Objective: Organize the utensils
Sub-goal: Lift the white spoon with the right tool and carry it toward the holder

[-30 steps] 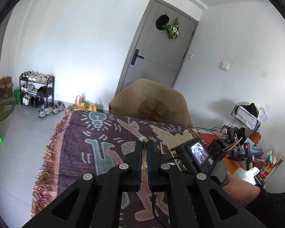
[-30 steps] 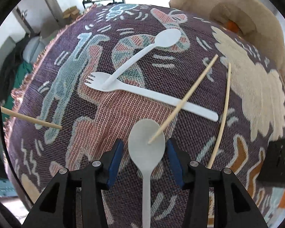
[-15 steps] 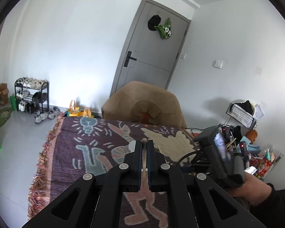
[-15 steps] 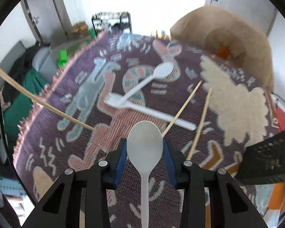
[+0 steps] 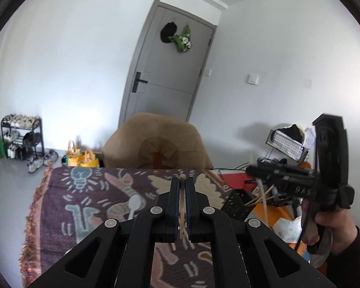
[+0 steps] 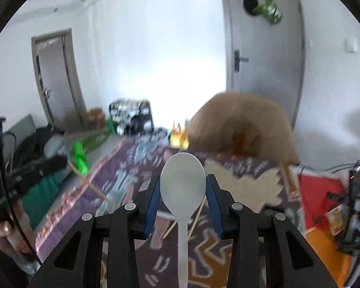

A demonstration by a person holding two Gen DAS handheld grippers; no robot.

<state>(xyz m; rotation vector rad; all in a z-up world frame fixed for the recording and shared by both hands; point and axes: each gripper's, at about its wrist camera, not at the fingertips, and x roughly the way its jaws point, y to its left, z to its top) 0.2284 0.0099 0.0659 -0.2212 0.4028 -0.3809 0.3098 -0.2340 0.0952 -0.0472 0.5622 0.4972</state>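
White spoon (image 6: 183, 187) now lifted off patterned cloth (image 6: 228, 259).

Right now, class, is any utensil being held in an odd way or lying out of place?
Yes. The right gripper grips the white spoon by its bowl, not its handle. The left gripper pinches a wooden chopstick. Another white spoon lies loose on the patterned cloth, outside the black holder.
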